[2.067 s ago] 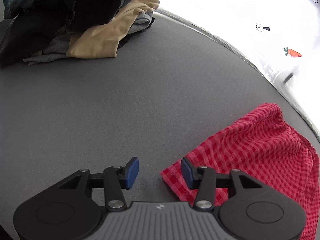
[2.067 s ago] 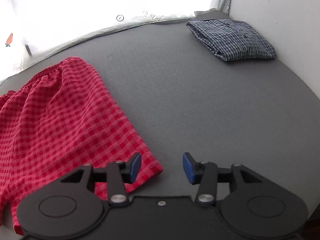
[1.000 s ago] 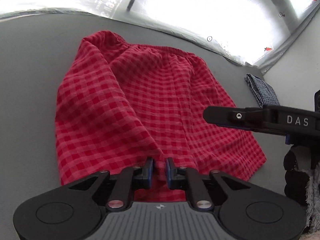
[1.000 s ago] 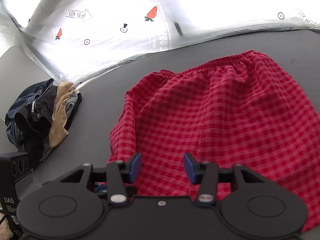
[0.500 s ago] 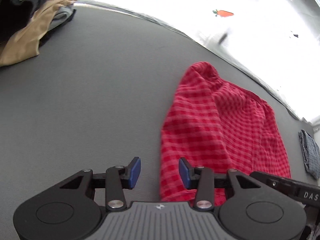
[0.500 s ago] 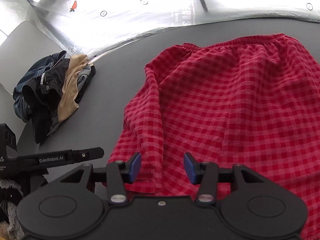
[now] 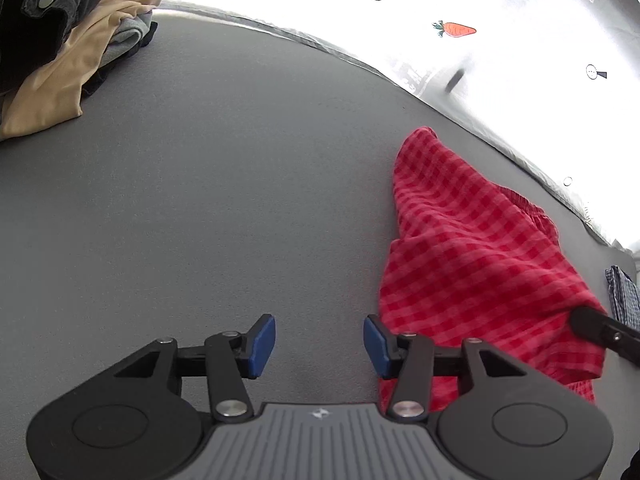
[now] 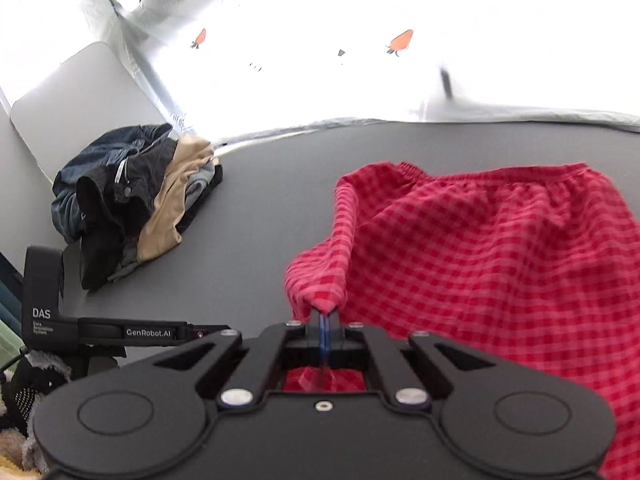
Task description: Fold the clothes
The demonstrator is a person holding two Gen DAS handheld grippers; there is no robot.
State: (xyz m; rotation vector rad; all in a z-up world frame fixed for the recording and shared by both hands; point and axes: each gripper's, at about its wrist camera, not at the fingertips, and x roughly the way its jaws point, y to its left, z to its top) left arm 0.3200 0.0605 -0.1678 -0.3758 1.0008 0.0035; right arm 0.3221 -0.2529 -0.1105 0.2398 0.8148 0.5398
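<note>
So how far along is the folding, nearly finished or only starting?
Early on. One blue checked garment already lies folded at the far edge of the grey table. The right gripper is pinching a hem corner of the red checked shorts, lifting it; the left gripper is opening over bare table, holding nothing. The shorts remain unfolded, and a heap of clothes waits.

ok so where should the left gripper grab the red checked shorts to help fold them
Probably the elastic waistband corner of the red checked shorts, coming from the bare grey table side. That edge is bunched and raised. The right gripper already pinches the hem; the left gripper is opening, empty.
</note>
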